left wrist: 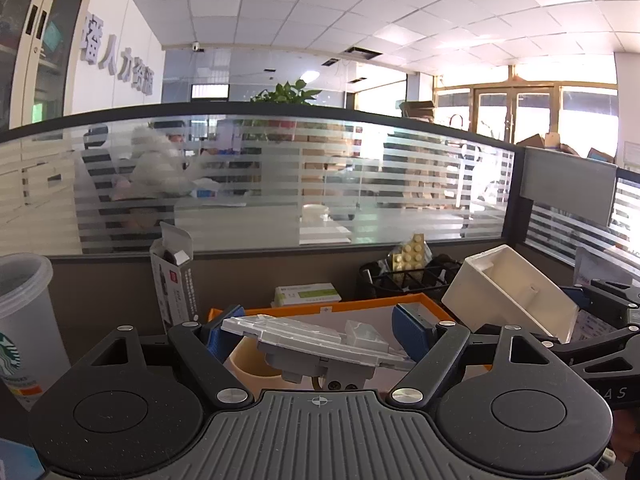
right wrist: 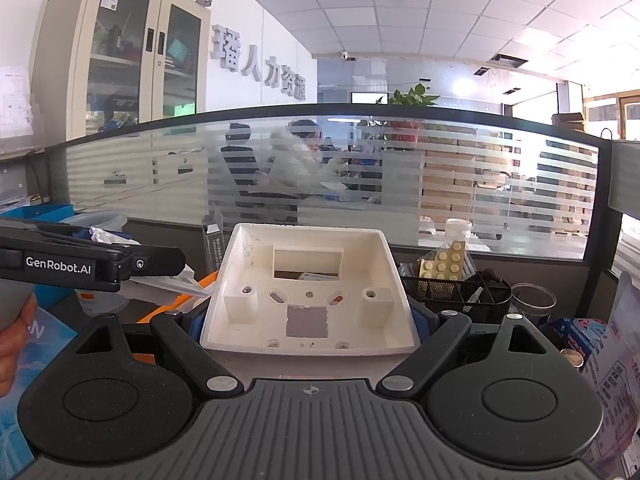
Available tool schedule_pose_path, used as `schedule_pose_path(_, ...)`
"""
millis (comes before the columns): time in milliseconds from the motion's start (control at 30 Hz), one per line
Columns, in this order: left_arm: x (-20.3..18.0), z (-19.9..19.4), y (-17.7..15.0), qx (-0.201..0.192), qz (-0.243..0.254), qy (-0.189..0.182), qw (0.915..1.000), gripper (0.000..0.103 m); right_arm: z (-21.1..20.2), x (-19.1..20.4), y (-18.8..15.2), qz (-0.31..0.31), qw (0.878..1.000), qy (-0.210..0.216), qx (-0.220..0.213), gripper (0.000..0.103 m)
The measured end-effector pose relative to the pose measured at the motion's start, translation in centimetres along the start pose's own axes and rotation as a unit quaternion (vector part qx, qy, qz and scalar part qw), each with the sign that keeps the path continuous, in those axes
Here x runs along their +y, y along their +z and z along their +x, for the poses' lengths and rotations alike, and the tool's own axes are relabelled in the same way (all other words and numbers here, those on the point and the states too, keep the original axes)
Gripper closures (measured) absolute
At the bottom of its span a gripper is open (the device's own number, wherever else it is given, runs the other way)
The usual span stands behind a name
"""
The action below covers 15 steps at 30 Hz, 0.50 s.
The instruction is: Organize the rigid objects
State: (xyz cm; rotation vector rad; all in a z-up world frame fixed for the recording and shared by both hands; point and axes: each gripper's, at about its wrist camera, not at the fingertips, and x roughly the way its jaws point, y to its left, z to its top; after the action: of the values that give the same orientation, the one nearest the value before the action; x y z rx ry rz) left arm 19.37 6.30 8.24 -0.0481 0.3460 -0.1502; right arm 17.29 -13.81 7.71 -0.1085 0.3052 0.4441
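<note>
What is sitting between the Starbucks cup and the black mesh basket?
In the left wrist view, between the cup and the mesh basket stand an opened tall carton and, farther right, a flat green-and-white box behind an orange tray.

Grey switch plate (left wrist: 320,340) tilted, perhaps face-down; cream mounting box (right wrist: 308,292) tipped, hollow showing.

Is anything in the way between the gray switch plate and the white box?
Nothing visible. The left gripper holds the gray switch plate; the right gripper holds the white box, open side facing the camera and empty.
</note>
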Motion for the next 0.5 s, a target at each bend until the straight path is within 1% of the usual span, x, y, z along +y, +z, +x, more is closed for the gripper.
schedule_pose_path(500, 0.8, 4.2, 0.0, 0.017, -0.011, 0.008, 0.9998, 0.022, 3.8, -1.3, -0.2, 0.013, 1.0, 0.002, 0.017, 0.017)
